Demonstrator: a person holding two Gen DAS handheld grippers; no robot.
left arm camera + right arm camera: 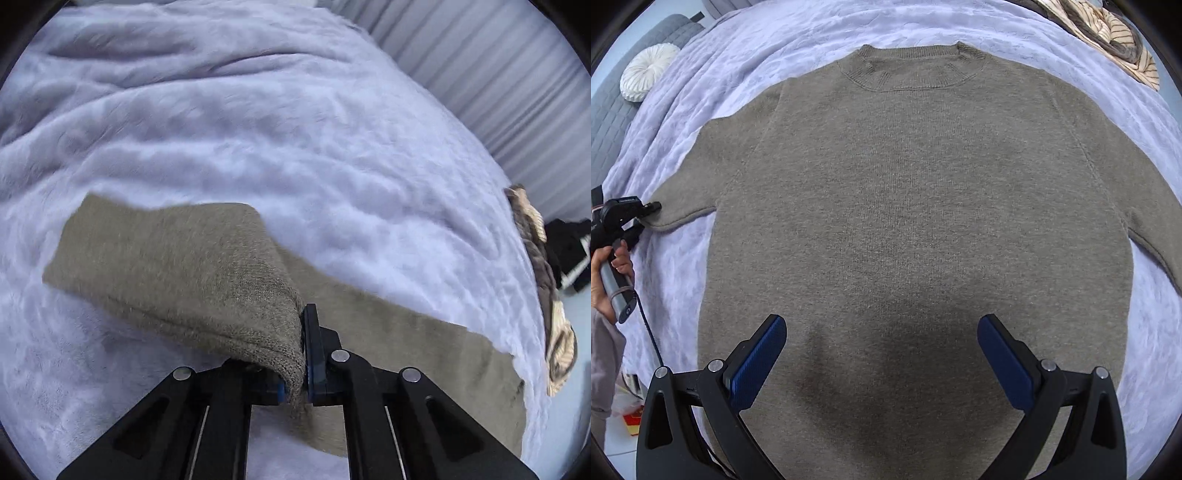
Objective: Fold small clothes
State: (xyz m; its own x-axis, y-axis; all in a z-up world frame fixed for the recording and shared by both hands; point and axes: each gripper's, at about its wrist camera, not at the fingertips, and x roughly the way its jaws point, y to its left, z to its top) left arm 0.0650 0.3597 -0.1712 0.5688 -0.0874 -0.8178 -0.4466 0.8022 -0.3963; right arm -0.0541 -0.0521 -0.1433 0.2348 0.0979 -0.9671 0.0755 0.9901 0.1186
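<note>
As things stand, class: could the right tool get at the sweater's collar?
Probably yes. The right tool hangs open over the sweater, and nothing lies between it and the collar; it only needs to travel forward.

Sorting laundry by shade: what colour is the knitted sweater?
Taupe, a grey-brown knitted sweater; clearest in the right wrist view.

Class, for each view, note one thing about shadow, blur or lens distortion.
Right wrist view: a dark shadow falls on the sweater between the open right gripper fingers, and the fisheye bulges it. Left wrist view: the blanket looks soft and blurred; black corners frame the circular image.
</note>
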